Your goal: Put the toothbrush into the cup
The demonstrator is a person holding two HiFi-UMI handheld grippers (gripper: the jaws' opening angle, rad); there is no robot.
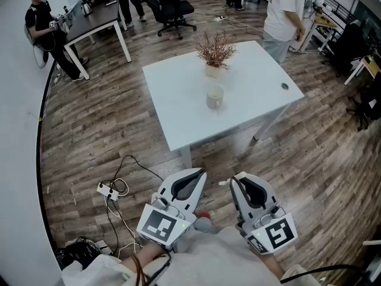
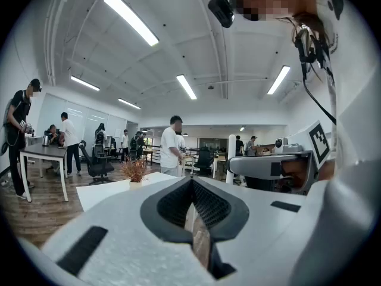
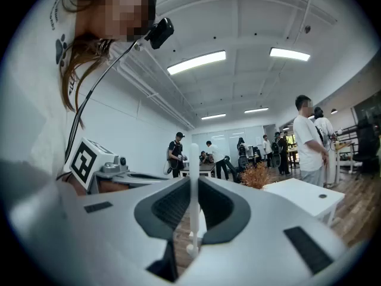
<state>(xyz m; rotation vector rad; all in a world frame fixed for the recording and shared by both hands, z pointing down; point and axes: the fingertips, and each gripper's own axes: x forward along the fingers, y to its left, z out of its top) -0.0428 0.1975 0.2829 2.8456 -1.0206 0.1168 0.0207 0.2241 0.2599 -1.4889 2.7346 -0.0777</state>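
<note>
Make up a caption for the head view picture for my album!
Right gripper holds the toothbrush, short of the cup on the white table.

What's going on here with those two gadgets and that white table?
A person stands back from the white table, holding a gripper in each hand. The right gripper has its jaws clamped on a thin white toothbrush. The left gripper has its jaws together with nothing in them. The cup sits on the table near a potted dried plant, and the toothbrush isn't in it yet.
</note>
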